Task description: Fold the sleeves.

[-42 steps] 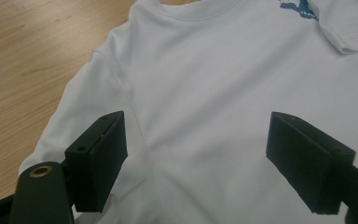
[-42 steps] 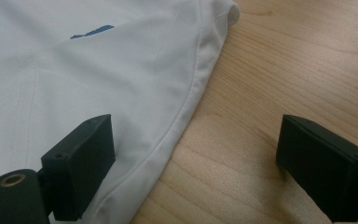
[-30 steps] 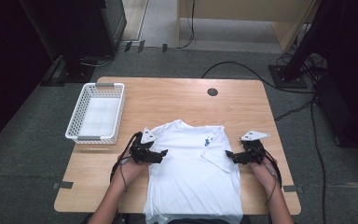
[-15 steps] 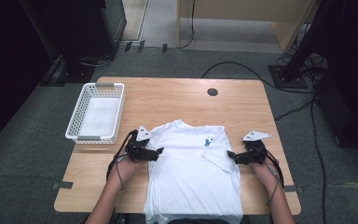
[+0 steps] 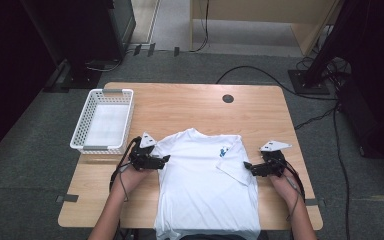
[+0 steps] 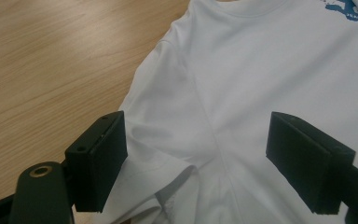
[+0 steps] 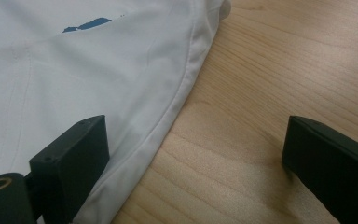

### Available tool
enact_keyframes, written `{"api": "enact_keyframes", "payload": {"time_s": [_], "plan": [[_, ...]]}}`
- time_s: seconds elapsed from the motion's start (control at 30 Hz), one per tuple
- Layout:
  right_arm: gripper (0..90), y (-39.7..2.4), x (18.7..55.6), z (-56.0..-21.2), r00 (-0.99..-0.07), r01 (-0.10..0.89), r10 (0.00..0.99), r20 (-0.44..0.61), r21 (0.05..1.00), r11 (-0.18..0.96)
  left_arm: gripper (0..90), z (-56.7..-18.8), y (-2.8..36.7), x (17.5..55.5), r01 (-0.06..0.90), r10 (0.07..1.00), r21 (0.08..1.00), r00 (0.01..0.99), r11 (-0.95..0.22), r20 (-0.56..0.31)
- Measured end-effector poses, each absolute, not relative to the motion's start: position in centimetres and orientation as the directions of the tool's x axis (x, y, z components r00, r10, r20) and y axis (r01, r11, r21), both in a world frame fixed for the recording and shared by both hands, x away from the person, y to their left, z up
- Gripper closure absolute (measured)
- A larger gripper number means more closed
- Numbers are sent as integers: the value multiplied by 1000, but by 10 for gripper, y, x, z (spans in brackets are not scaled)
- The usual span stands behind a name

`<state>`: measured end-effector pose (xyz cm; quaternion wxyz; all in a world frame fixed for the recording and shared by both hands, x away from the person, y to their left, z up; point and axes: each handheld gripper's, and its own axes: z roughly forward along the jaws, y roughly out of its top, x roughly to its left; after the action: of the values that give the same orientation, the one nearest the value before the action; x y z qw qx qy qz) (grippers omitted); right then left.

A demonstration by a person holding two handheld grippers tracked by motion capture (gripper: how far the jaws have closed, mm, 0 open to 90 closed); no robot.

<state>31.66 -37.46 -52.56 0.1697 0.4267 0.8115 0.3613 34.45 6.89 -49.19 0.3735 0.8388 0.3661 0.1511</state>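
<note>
A white T-shirt [image 5: 205,185] with a small blue logo [image 5: 223,151] lies flat on the wooden table [image 5: 190,105], its hem hanging over the near edge. My left gripper [image 5: 165,159] rests at the shirt's left shoulder. In the left gripper view it [image 6: 200,140] stands open, jaws wide apart over the crumpled sleeve [image 6: 163,116]. My right gripper [image 5: 247,165] sits at the shirt's right side beside the sleeve folded inward. In the right gripper view it [image 7: 198,154] is open, straddling the shirt's stitched edge [image 7: 177,102], one jaw over cloth, one over bare wood.
A white mesh basket [image 5: 80,125] stands at the table's left rear. A dark cable grommet [image 5: 228,98] is set in the back of the tabletop. Dark equipment and cables lie on the floor around the table. Bare wood shows on both sides of the shirt.
My left gripper has slid slightly left, from over the shirt's chest toward its shoulder edge. The right gripper and the shirt have stayed put.
</note>
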Motion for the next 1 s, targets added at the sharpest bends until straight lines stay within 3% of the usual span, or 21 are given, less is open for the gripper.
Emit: {"api": "enact_keyframes", "payload": {"time_s": [1.0], "plan": [[37,-374,317,-526,-570,579,821,32,725,374,209,-502,86,356,529,759,731,650,-431,-23]]}}
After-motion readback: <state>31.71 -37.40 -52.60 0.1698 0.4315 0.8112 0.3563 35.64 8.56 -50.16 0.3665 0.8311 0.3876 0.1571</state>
